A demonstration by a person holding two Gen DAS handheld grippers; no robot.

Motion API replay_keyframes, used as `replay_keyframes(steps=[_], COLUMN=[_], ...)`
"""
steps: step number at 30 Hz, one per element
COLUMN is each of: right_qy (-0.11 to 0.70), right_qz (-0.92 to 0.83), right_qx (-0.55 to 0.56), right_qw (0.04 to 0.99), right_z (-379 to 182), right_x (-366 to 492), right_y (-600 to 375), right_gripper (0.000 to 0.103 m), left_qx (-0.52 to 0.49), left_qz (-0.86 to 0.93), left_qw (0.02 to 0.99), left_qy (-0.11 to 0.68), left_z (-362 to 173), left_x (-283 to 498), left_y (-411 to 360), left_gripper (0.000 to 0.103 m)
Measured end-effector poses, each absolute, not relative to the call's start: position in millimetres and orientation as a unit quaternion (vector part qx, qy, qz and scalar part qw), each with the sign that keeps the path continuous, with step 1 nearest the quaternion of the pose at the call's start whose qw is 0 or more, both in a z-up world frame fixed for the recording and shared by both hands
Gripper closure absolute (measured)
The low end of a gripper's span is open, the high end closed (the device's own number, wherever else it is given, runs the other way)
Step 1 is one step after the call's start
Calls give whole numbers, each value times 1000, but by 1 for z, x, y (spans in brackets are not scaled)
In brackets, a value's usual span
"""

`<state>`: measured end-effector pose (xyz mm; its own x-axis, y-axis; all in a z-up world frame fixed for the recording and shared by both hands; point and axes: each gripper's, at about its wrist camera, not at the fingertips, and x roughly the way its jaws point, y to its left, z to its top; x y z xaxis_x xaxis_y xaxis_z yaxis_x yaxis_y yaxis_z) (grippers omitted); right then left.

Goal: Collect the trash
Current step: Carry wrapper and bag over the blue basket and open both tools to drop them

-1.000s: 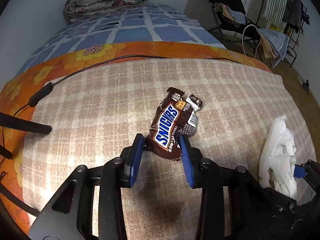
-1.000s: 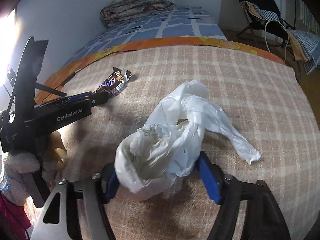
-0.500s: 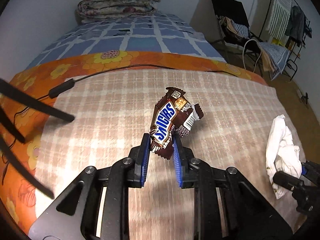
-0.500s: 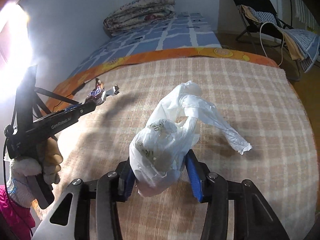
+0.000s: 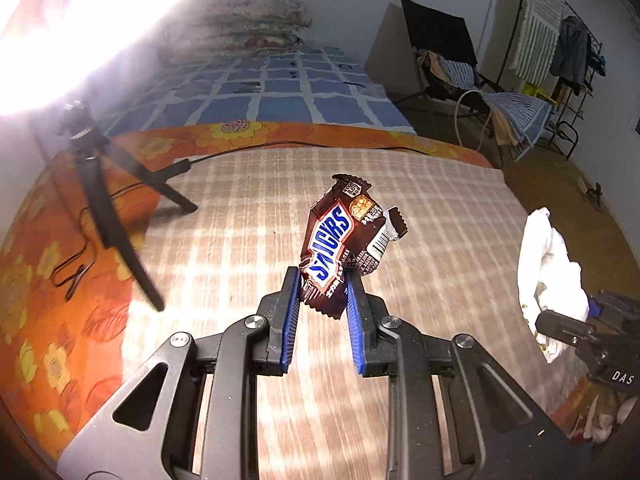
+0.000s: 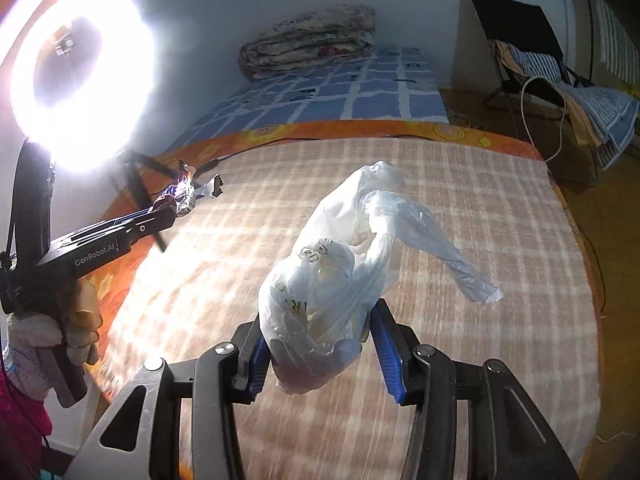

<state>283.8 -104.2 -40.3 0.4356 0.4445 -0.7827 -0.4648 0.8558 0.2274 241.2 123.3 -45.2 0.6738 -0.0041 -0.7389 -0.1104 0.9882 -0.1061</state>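
Observation:
My left gripper (image 5: 322, 280) is shut on a brown Snickers wrapper (image 5: 340, 236) and holds it in the air above the checked blanket (image 5: 240, 232). The wrapper also shows in the right wrist view (image 6: 184, 194), at the tip of the left gripper (image 6: 168, 210). My right gripper (image 6: 320, 328) is shut on a crumpled white plastic bag (image 6: 340, 264) and holds it off the blanket; one handle hangs to the right. The bag shows in the left wrist view (image 5: 548, 276) at the right edge.
A bright ring light (image 6: 80, 76) on a black tripod (image 5: 104, 184) stands at the left on the orange flowered sheet, with a black cable (image 5: 280, 146). A folded quilt (image 6: 308, 42) lies at the bed's far end. A chair with clothes (image 5: 460, 68) stands right.
Both grippers rose from the blanket, the left with the Snickers wrapper, the right with the white bag. The ring light has come into view on the left.

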Motion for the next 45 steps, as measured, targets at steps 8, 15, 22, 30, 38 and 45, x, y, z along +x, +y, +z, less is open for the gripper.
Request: replay_keyframes(steps=[8,15,22,30,38,45], right_qy=[457,453,454,465,480,497], right_qz=[292,312,329,337,341,347], right_qx=[-24,-36,-54,-73,-89,-108], right_qw=[840,835,826,816,803,788], right_z=[-17,-6,-9,-24,-45,-65], right_x=[224,177,127,87,60,42], right_y=[-116,-125,-131,-138,-141,-137], right_gripper=[55,55,54,54,54,53], left_qx=[-67,-51,-50,-51,-39,-33], left_qz=[11,2,7,-4,-14,-17], left_qw=[915,918,919,912,902,889], left_qy=[398,394,390,407,429,457], left_z=[-17,-3,-5,-24,-50,-77], left_x=[165,105,46,7,-17,-28], left_y=[98,76,64,50,36,31], left_gripper=[82,82,82,82,82,82])
